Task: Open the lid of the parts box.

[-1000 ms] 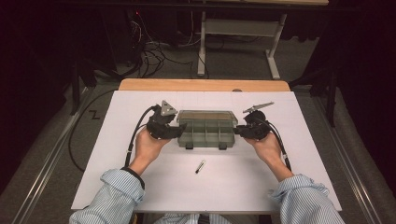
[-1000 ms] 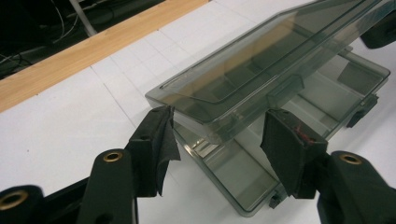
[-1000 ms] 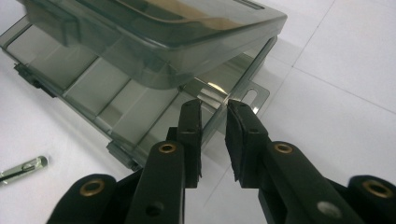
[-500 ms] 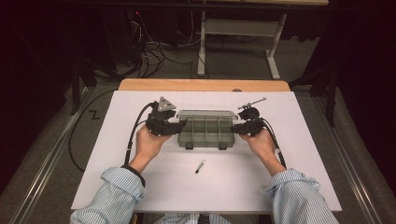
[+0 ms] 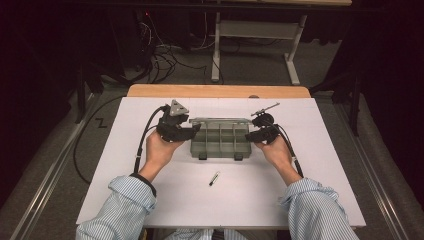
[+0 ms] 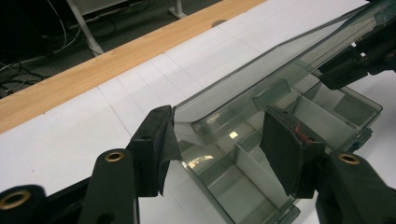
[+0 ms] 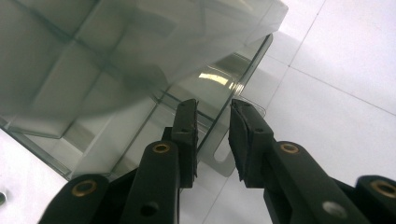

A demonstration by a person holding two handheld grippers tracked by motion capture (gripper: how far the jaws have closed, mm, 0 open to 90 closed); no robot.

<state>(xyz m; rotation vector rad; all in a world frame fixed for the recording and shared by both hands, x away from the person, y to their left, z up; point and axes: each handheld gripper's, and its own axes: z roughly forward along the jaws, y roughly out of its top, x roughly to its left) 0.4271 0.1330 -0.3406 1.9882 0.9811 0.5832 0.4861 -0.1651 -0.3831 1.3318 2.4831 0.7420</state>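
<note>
A clear grey compartment box (image 5: 220,142) lies mid-table with its lid (image 6: 261,70) tilted up off the base. My left gripper (image 5: 192,131) is at the box's left end. In the left gripper view it (image 6: 219,144) stands open, one jaw outside the corner and the other inside a compartment (image 6: 243,186). At the right end is my right gripper (image 5: 252,134), also visible at the lid's far edge (image 6: 355,60). In its own view the right gripper (image 7: 212,112) has a gap between its jaws. The lid's thin edge and slotted tab (image 7: 219,156) pass through that gap.
A small pen-like stick (image 5: 214,178) lies on the white mat (image 5: 310,200) in front of the box. A wooden table edge (image 5: 220,91) runs behind it. Cables trail off the left of the table, with desk legs on the floor beyond.
Both grippers and the box have shifted slightly away from the person. The lid, down a second ago, now stands raised and the compartments show.
</note>
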